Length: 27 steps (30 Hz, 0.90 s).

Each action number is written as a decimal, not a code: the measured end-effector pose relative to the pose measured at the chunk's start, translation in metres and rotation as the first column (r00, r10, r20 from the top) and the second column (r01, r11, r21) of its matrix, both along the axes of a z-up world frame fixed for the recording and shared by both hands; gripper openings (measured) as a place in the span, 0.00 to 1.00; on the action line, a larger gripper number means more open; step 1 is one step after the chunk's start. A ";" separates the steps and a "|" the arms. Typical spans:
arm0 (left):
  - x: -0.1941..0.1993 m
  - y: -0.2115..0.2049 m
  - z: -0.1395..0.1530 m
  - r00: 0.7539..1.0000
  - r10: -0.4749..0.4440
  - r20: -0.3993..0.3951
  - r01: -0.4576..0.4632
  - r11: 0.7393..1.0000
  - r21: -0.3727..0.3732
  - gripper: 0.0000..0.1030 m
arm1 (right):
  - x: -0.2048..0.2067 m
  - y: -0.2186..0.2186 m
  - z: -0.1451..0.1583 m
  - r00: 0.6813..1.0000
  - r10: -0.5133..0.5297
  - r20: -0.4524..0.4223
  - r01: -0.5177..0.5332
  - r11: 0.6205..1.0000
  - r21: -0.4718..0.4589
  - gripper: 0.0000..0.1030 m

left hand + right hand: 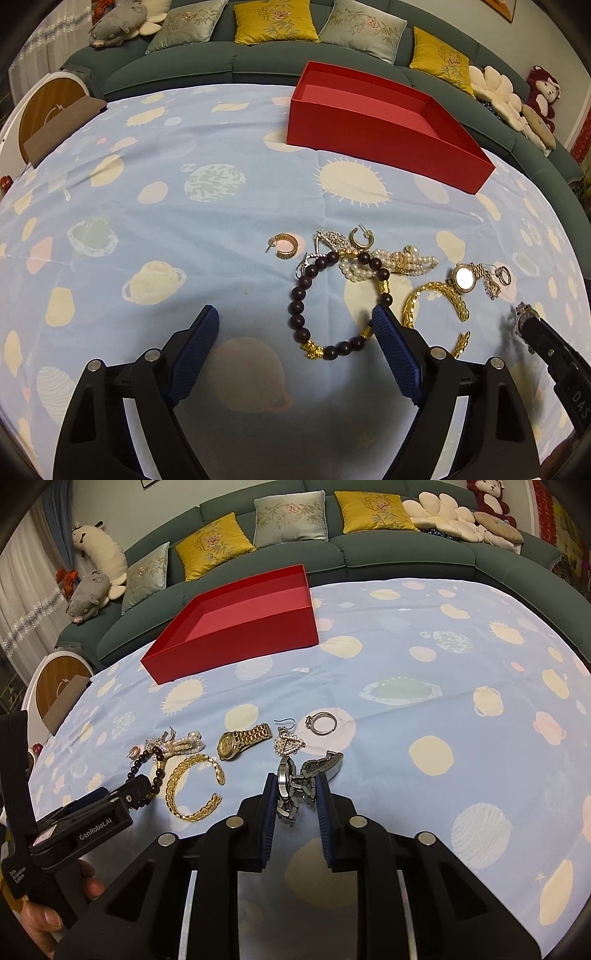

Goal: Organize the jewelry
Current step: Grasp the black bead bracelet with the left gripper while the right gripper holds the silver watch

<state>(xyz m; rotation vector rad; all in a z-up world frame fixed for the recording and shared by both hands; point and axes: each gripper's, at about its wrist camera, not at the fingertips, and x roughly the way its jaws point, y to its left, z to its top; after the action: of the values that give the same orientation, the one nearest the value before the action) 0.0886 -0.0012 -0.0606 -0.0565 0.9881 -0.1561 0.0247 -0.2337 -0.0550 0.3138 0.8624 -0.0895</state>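
Note:
My left gripper is open just above the cloth, its jaws standing wide. A dark bead bracelet with gold charms lies under it: the left arc sits between the fingers and the right fingertip covers the right arc. My right gripper is shut on a silver link watch, which stands on edge between the pads. A red open box sits empty at the far side of the table. A gold cuff and a gold watch lie between the two grippers.
Gold hoop earrings, a pearl bracelet, a sparkly earring and a silver ring lie on the blue patterned cloth. A green sofa with cushions runs behind the table. A hand shows at lower left.

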 end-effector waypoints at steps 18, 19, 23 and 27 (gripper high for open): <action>-0.001 -0.007 -0.001 0.996 -0.052 0.071 0.044 0.993 0.109 0.05 | 0.000 0.004 0.003 1.000 0.014 0.004 -0.014 1.000 -0.015 0.19; -0.001 -0.005 0.000 0.997 -0.054 0.059 0.049 0.995 0.090 0.05 | -0.001 0.005 0.004 1.000 0.017 0.008 -0.016 1.000 -0.016 0.19; -0.010 0.003 0.013 0.997 -0.060 0.055 0.059 0.998 0.018 0.05 | -0.004 0.011 0.013 0.999 0.031 0.030 -0.031 0.999 -0.031 0.19; -0.026 0.011 0.038 0.992 -0.082 0.092 0.087 0.995 -0.044 0.05 | -0.012 0.017 0.024 0.997 0.054 0.057 -0.051 0.998 -0.042 0.19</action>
<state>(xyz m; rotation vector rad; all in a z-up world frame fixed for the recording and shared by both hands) 0.0622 0.0103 -0.0227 -0.0508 0.8976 -0.2578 0.0129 -0.2169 -0.0306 0.2545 0.8094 -0.0488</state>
